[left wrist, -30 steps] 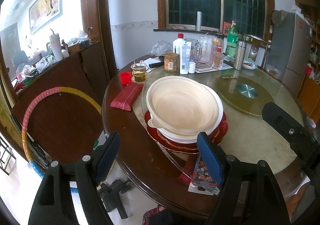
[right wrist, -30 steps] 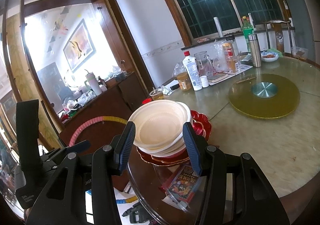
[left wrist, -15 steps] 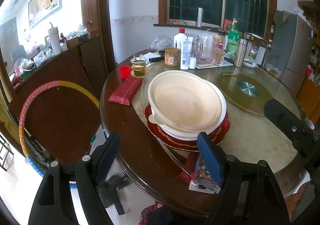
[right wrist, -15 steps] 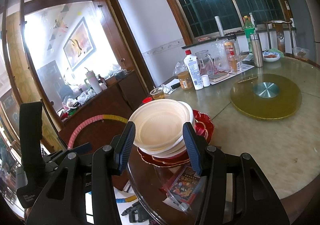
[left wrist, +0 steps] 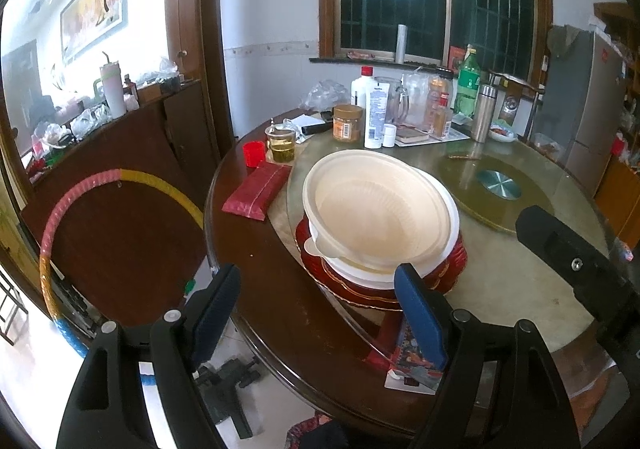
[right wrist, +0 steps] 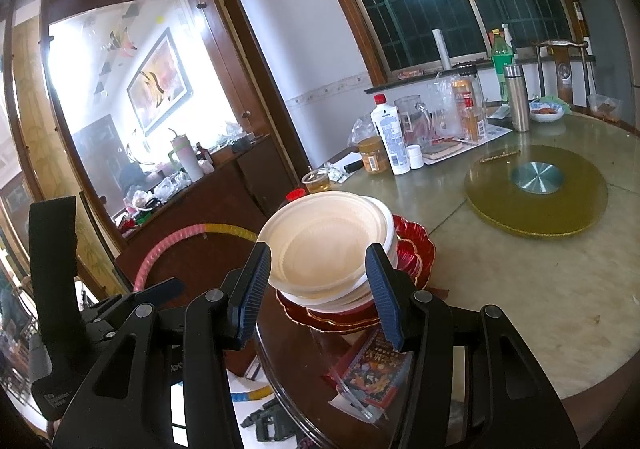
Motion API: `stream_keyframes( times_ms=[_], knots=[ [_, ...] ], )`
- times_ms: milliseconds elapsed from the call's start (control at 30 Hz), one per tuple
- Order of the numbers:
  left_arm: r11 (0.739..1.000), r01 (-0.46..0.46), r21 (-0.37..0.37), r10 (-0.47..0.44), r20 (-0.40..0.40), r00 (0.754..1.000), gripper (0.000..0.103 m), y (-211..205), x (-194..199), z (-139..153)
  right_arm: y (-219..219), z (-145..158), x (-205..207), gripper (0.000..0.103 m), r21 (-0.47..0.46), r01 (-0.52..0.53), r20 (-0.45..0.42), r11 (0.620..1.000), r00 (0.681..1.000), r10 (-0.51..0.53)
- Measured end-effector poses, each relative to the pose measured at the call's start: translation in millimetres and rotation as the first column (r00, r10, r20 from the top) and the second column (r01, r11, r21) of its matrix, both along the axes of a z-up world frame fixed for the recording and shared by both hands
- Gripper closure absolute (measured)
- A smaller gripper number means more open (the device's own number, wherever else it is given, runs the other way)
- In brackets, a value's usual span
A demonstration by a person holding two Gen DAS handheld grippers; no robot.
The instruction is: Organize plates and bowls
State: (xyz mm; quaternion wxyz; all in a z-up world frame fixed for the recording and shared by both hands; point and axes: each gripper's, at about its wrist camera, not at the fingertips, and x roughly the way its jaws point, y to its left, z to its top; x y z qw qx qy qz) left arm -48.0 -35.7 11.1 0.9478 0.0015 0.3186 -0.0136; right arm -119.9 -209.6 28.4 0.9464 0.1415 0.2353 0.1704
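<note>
While both claws hang short of the stack, nothing is gripped. A cream plastic bowl (left wrist: pixel 376 217) sits nested on a white bowl (left wrist: pixel 450 209), which rests on scalloped red plates (left wrist: pixel 454 269) near the 6 o'clock edge of the round wooden counter (left wrist: pixel 280 301). The left claw (left wrist: pixel 320 313) stands wide open and empty, its blue pads (left wrist: pixel 420 313) low in front of the stack. The right claw (right wrist: pixel 320 289) is about half open, empty too, with the stack framed beyond its pads. At 10 o'clock from the stack lies a flat red packet (left wrist: pixel 256 191); at 2 o'clock, a round yellow-green turntable (left wrist: pixel 496 185).
</note>
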Motion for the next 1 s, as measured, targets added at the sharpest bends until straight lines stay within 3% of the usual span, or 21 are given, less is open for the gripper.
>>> stream_keyframes(
  times_ms=[833,1000],
  knots=[
    [1.0,0.006,0.0,-0.006,0.061,0.998,0.023,1.9,-5.3,5.4,1.6,-7.3,5.0,0.053,0.004,0.009,-0.005,1.0,1.0,-0.009],
    [1.0,0.016,-0.018,-0.015,0.04,0.999,0.023,3.4,-0.9,2.8,3.9,-6.3,6.1,0.053,0.018,0.015,-0.003,1.0,1.0,-0.015]
  ],
)
